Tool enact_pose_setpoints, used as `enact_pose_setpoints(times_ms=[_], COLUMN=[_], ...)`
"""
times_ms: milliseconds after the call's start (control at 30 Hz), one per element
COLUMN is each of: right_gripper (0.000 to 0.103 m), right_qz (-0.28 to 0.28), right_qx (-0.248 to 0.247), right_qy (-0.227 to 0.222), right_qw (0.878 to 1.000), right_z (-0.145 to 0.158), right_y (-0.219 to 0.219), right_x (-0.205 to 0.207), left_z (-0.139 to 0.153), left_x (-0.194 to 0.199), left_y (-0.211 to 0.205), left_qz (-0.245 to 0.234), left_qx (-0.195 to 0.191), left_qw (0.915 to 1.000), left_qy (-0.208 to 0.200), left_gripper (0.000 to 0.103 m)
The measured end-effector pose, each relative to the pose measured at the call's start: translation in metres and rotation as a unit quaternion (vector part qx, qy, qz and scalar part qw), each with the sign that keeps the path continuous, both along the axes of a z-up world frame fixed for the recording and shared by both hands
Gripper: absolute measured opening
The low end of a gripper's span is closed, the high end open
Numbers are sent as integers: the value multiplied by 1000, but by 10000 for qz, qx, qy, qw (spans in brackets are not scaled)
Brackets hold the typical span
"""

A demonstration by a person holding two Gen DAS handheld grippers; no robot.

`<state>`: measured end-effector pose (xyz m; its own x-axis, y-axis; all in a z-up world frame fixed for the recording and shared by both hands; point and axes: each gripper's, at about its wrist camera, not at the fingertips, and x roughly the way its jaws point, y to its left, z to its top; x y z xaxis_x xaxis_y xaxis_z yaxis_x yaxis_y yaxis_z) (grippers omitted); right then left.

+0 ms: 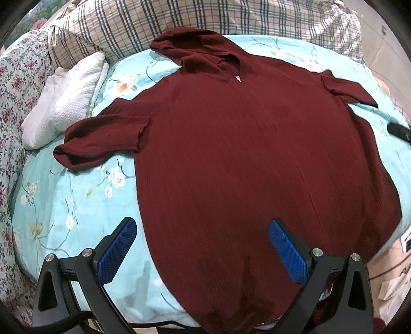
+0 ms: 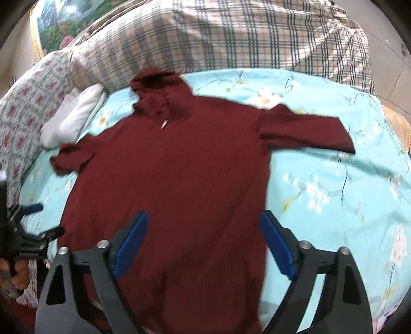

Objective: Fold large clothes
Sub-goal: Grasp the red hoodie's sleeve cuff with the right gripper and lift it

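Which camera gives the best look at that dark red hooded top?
The left wrist view: the dark red hooded top is sharp there, with its hood, both sleeves and weave clear. The right wrist view shows it whole but motion-blurred.

A dark red hoodie (image 1: 244, 154) lies on a light blue, flower-printed bedsheet (image 1: 64, 205); far off, a beige plaid quilt (image 1: 179, 20); left, a white pillow (image 1: 64, 102).

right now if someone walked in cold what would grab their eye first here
A big dark red hooded garment lies spread flat, sleeves out, across the light blue floral bedsheet. Both the left gripper and the right gripper hover open over its lower part. A plaid quilt is bunched behind the hood.
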<state>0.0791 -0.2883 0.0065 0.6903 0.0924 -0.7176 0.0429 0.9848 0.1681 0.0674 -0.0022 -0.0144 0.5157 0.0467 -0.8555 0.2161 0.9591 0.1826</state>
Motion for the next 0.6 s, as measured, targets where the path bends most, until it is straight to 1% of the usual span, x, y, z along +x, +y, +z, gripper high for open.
enact_pose_setpoints(times_ms=[67,100,133,167,200,300,367,400,467,500,533,567,600], right_gripper=[81,81,81,81,81,81,81,81,81,80,77,69,60], right_qz=[-54,-100,-140,-145,-130,-110,-115,-92,-9,-14,-53,-108,-149], right_qx=[34,27,-7,-12,14,-16,-232,-363,-464,-538,-602,-654,-636], right_qy=[-92,-130,-120,-102,-46,230,501,605,751,900,975,1085,1088], right_qw=[9999,9999,9998,9998,9999,9997,9984,9975,9961,9945,9934,9919,9919], right_z=[5,6,7,5,3,-13,-28,-35,-47,-57,-62,-70,-71], right_y=[-15,-26,-34,-41,-50,-68,-77,-79,-85,-89,-91,-97,-101], right_x=[20,37,52,62,80,126,155,166,180,188,191,195,196], left_z=[1,2,3,3,4,1,-3,-5,-10,-12,-15,-18,-21], left_x=[9,15,20,24,31,45,54,58,65,67,71,74,77], left_y=[1,2,3,3,2,-1,-4,-6,-8,-9,-10,-12,-13], left_qz=[48,71,95,110,122,119,107,104,102,102,99,94,85], left_qx=[-4,-32,-21,-66,-134,-250,-254,-256,-280,-264,-268,-267,-273], left_qw=[10000,10000,9999,9999,9998,9996,9996,9996,9995,9995,9995,9994,9994], left_qy=[-22,-35,-43,-49,-54,-31,13,49,104,119,154,193,217], left_gripper=[102,102,102,102,102,102,102,102,102,102,102,102,102])
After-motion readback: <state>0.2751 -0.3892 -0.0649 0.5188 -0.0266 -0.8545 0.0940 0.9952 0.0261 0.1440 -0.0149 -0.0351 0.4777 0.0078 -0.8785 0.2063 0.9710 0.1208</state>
